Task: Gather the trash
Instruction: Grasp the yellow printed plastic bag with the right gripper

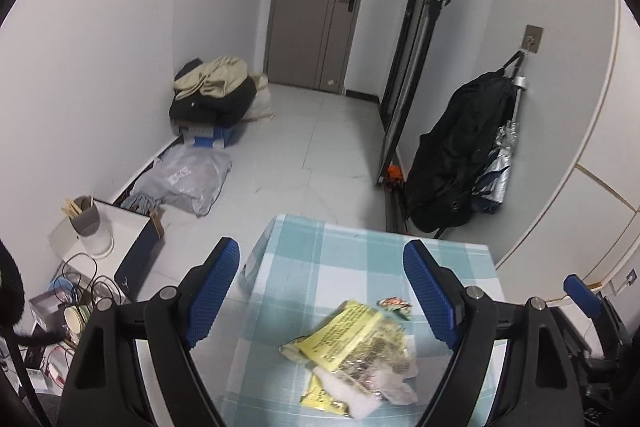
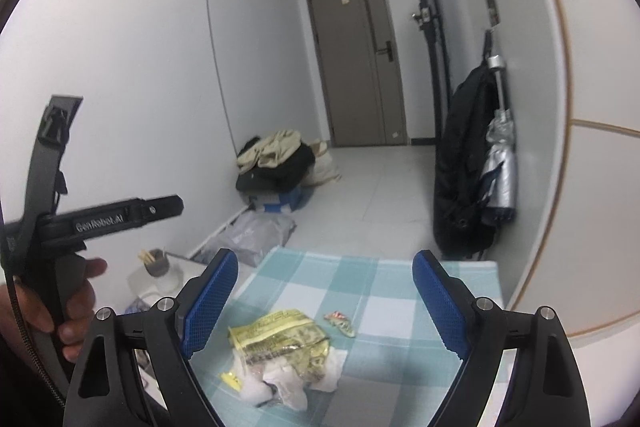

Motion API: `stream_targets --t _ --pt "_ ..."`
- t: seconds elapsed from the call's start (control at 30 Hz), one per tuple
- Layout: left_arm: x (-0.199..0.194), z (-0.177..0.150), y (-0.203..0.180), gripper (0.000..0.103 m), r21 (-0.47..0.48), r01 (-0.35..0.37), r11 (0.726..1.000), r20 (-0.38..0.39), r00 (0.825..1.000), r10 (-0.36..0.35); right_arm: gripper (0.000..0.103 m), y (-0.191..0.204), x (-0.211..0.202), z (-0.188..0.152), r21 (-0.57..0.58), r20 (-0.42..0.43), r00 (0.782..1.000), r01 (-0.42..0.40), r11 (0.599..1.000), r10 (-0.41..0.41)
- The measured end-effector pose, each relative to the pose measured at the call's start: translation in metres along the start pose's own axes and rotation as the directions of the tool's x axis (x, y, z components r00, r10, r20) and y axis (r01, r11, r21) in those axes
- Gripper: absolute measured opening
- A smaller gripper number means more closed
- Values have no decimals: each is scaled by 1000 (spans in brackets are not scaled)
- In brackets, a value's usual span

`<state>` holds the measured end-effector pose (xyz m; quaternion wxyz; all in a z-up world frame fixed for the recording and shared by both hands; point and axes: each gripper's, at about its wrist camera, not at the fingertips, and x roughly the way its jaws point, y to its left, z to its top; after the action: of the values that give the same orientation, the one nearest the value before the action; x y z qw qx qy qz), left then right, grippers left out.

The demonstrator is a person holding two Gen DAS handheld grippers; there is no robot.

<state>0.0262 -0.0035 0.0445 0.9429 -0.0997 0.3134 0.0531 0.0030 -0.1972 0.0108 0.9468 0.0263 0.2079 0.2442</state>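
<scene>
A crumpled yellow snack wrapper with white tissue (image 1: 356,355) lies on the blue-and-white checked tablecloth (image 1: 340,259); it also shows in the right wrist view (image 2: 280,355). A small colourful wrapper (image 1: 394,305) lies just beyond it, seen too in the right wrist view (image 2: 340,323). My left gripper (image 1: 322,291) is open above the pile, touching nothing. My right gripper (image 2: 324,299) is open and empty, hovering over the same pile. The left gripper's body (image 2: 52,227), held by a hand, shows at the left of the right wrist view.
The small table (image 2: 460,267) stands against the right wall. A black jacket and silver umbrella (image 1: 464,155) hang beside it. A cluttered low box with a cup of sticks (image 1: 86,223) sits left. Plastic bag (image 1: 188,179) and clothes pile (image 1: 216,91) lie on the floor.
</scene>
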Motion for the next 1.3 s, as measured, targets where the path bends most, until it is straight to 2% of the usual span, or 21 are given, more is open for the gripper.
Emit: stream_targets --t 0.23,0.4,0.53,0.63,0.67,0.73,0.8,0.83,0.9,0.93,0.97,1.03,1.13,1.2,1.27,1.3 --pt "24 -14 25 82 -11 11 1000 -63 998 -11 89 1 39 -17 -28 -114 993 16 999 -19" --pt "39 -18 41 82 -45 24 999 -144 989 -31 89 -1 67 -29 -23 -236 972 -20 1000 14" --pt "39 -16 47 82 -43 25 999 -146 989 -31 89 4 88 -39 -36 -332 941 -74 997 58" --pt "40 -15 54 82 -56 30 998 -160 986 -38 89 8 111 -45 -38 -423 896 -163 986 132" --pt "39 -15 55 82 -45 1 999 -161 987 -8 89 11 118 -47 -40 -449 883 -175 984 139" --pt "36 -14 55 82 -26 -29 999 -149 989 25 89 16 132 -50 -49 -486 859 -207 977 158" --pt "31 -14 56 88 -21 -32 999 -133 991 29 89 20 148 -53 -69 -510 842 -244 967 176" --pt "28 -13 56 89 -18 -35 999 -122 992 33 89 22 157 -55 -73 -521 830 -275 959 198" --pt "25 -12 56 89 -6 -34 999 -111 993 33 89 24 171 -59 -73 -553 809 -286 956 200" --pt "26 -12 56 89 -4 -31 1000 -112 993 30 89 26 179 -62 -54 -577 785 -309 949 223" --pt "25 -11 56 89 -3 -29 1000 -112 993 29 89 27 182 -63 -47 -585 774 -329 943 241" --pt "25 -11 58 89 -3 -27 1000 -113 993 26 89 32 189 -68 -75 -595 771 -333 940 226" --pt "29 -10 61 89 -9 -22 1000 -119 993 21 87 36 199 -76 -90 -630 749 -335 938 207" --pt "31 -10 62 89 -16 -16 1000 -129 992 14 87 36 203 -79 -92 -638 743 -331 939 200" --pt "33 -10 63 89 -22 -11 1000 -137 990 8 83 34 207 -83 -87 -646 738 -326 941 195" --pt "33 -10 63 89 -23 -9 1000 -139 990 5 75 32 208 -84 -82 -653 732 -321 944 192"
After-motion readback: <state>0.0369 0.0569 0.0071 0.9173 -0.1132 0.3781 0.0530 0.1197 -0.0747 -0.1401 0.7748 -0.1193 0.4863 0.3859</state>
